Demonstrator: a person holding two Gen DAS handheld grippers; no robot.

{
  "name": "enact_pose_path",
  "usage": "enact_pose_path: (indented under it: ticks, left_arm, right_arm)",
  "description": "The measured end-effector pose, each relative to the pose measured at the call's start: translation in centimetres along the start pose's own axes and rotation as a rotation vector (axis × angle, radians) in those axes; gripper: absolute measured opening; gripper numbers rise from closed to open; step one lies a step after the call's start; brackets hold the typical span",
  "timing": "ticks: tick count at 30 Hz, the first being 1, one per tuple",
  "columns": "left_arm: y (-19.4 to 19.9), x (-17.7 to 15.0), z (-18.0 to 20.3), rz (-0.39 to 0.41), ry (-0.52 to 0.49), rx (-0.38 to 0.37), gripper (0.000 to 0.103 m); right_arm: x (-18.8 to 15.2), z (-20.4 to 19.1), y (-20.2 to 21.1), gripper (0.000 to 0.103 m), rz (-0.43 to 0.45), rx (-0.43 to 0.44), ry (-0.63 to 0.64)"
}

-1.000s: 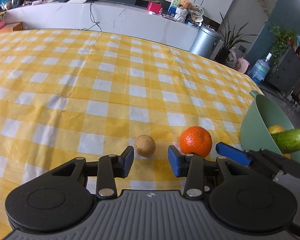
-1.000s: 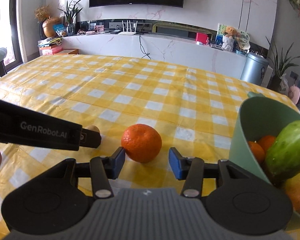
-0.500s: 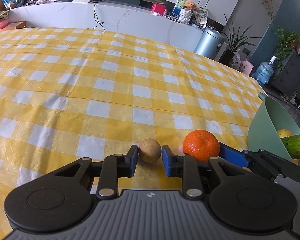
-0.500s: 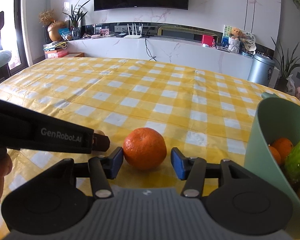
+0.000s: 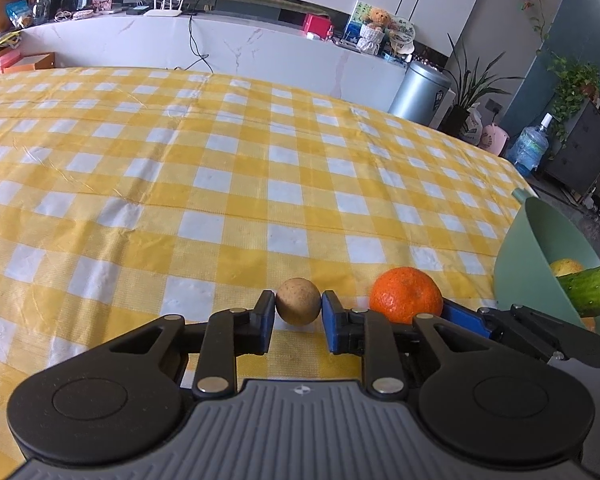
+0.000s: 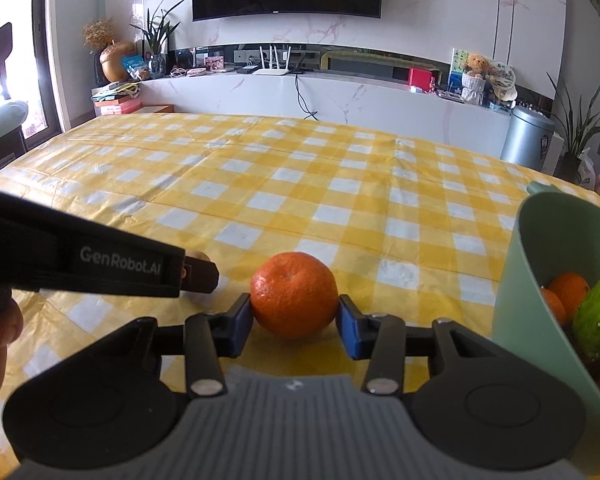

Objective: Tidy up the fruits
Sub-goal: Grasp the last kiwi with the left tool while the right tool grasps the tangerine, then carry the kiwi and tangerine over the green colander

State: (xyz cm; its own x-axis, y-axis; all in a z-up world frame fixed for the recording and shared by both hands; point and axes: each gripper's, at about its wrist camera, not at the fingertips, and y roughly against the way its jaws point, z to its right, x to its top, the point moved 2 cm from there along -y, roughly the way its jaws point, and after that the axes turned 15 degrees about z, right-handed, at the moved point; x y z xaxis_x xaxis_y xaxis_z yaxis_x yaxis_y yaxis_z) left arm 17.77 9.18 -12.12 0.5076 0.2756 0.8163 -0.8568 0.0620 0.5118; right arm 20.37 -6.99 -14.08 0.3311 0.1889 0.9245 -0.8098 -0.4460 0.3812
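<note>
Pinching the small tan fruit (image 5: 298,306) between both pads, the left gripper (image 5: 298,318) holds it low on the checked surface (image 5: 236,184). At its three o'clock, the right gripper (image 6: 295,320) is closing around the orange (image 6: 295,294), which sits squarely between its fingers; the green bowl (image 6: 516,300) stands just beside, at three o'clock again.

Both wrist views look forward and down, close over the tabletop (image 5: 220,184), sharing the orange (image 5: 406,294) and bowl (image 6: 516,280).
</note>
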Motion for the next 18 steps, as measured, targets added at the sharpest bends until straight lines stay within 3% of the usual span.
enact_pose_path:
  ticks: [18]
  left_arm:
    - [6.4, 1.4, 2.3, 0.043, 0.023, -0.023, 0.028]
  right_arm:
    - [1.9, -0.3, 9.4, 0.042, 0.056, -0.007, -0.019]
